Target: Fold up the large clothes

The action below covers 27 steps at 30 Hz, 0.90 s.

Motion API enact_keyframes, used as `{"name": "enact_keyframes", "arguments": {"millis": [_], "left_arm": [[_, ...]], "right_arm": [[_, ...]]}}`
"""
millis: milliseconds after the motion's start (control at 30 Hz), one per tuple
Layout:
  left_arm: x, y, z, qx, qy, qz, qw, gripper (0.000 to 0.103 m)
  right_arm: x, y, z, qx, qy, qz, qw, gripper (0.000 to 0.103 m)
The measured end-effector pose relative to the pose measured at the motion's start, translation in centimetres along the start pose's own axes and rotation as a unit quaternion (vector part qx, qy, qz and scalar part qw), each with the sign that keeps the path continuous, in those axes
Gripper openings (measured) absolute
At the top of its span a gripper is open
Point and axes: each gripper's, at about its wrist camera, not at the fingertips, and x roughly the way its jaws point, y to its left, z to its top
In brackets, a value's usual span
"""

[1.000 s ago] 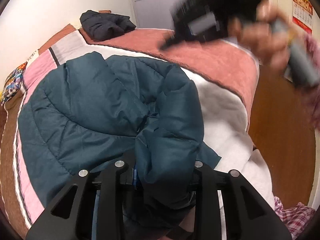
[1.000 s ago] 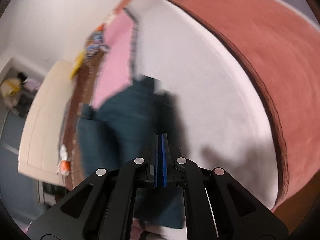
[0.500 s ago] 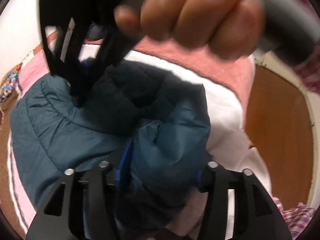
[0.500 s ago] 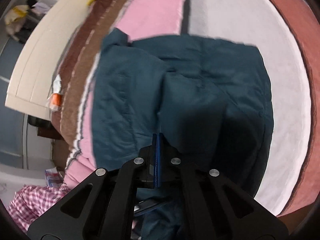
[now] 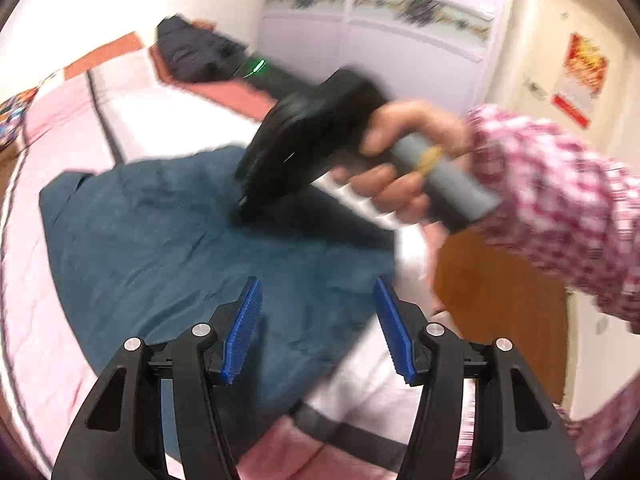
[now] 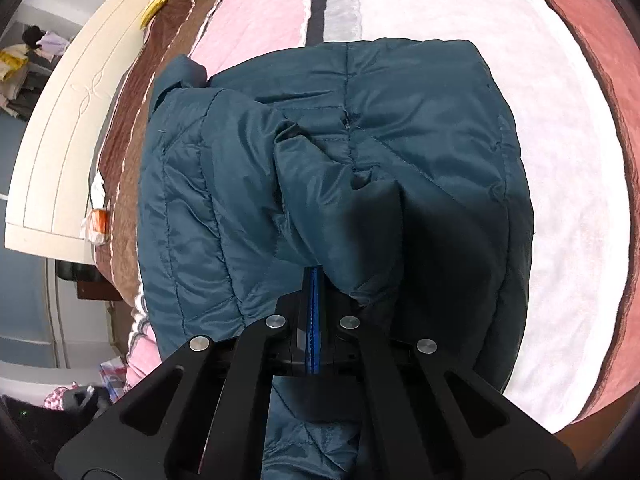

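Note:
A dark teal quilted jacket (image 5: 168, 240) lies on the bed, partly folded; it also fills the right wrist view (image 6: 400, 128). My left gripper (image 5: 316, 320) is open and empty, hovering above the jacket's near edge. My right gripper (image 6: 314, 280) has its jaws closed together, pressed against the jacket; a bunched fold of fabric (image 6: 360, 216) drapes just over its tips, and I cannot tell whether cloth is pinched. In the left wrist view the right gripper's body (image 5: 304, 140) and the hand holding it are above the jacket's far side, blurred.
The bed has a pink, white and rust-red cover (image 5: 132, 120). A dark folded garment (image 5: 192, 56) lies at the far corner by a white wardrobe (image 5: 380, 40). A wooden floor (image 5: 500, 300) is to the right. A cream headboard (image 6: 68, 128) stands at left.
My left gripper let go of the jacket sleeve, opened and drew back. My right gripper swung down over the jacket and now rests against its bunched fold.

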Motion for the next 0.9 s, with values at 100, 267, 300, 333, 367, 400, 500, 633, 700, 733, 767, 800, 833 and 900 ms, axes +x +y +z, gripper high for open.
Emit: {"name": "enact_keyframes", "arguments": {"millis": [100, 267, 300, 333, 367, 400, 500, 633, 700, 733, 767, 800, 833, 900], "left_arm": [[2.9, -0.2, -0.8, -0.024, 0.038, 0.000, 0.9990, 0.047], [5.7, -1.0, -1.9, 0.013, 0.058, 0.034, 0.9977, 0.047], [5.9, -1.3, -2.0, 0.018, 0.059, 0.037, 0.9974, 0.047], [6.4, -1.3, -2.1, 0.019, 0.063, 0.040, 0.9971, 0.047], [6.8, -1.4, -2.3, 0.018, 0.066, 0.040, 0.9969, 0.047], [7.1, -1.5, -2.5, 0.018, 0.067, 0.041, 0.9967, 0.047], [7.9, -1.3, -2.6, 0.024, 0.072, 0.045, 0.9961, 0.047], [8.2, -1.3, -2.6, 0.029, 0.075, 0.046, 0.9957, 0.047], [7.8, -1.3, -2.2, 0.017, 0.074, 0.036, 0.9965, 0.047], [6.6, -0.6, -1.9, 0.004, 0.072, 0.025, 0.9971, 0.047], [6.2, -0.1, -1.2, -0.010, 0.071, 0.012, 0.9974, 0.047], [5.4, 0.3, -0.8, -0.023, 0.069, -0.003, 0.9973, 0.047], [3.9, 0.8, -0.5, -0.035, 0.062, -0.018, 0.9973, 0.047], [1.3, 1.3, -0.5, -0.041, 0.045, -0.017, 0.9980, 0.047]], "right_arm": [[-0.1, -1.1, -0.4, 0.009, -0.008, 0.009, 1.000, 0.000], [0.5, -2.6, -1.1, 0.020, -0.016, 0.009, 1.000, 0.000], [0.6, -2.8, -1.2, 0.020, -0.019, 0.008, 1.000, 0.000], [0.7, -3.0, -1.3, 0.022, -0.020, 0.008, 1.000, 0.000], [0.9, -3.4, -1.5, 0.025, -0.022, 0.009, 0.999, 0.000], [1.1, -3.7, -1.6, 0.029, -0.023, 0.013, 0.999, 0.000], [1.6, -4.3, -1.9, 0.034, -0.029, 0.020, 0.999, 0.000], [1.9, -4.9, -2.1, 0.049, -0.032, 0.030, 0.998, 0.000], [1.9, -5.0, -2.0, 0.056, -0.030, 0.030, 0.998, 0.000], [1.8, -4.8, -1.9, 0.057, -0.030, 0.026, 0.998, 0.000], [1.6, -4.4, -1.9, 0.053, -0.033, 0.017, 0.998, 0.000], [1.3, -3.8, -2.0, 0.043, -0.036, 0.003, 0.998, 0.000], [1.0, -3.2, -2.1, 0.037, -0.039, -0.009, 0.999, 0.000], [0.6, -2.4, -2.3, 0.032, -0.042, -0.026, 0.998, 0.000]]}}
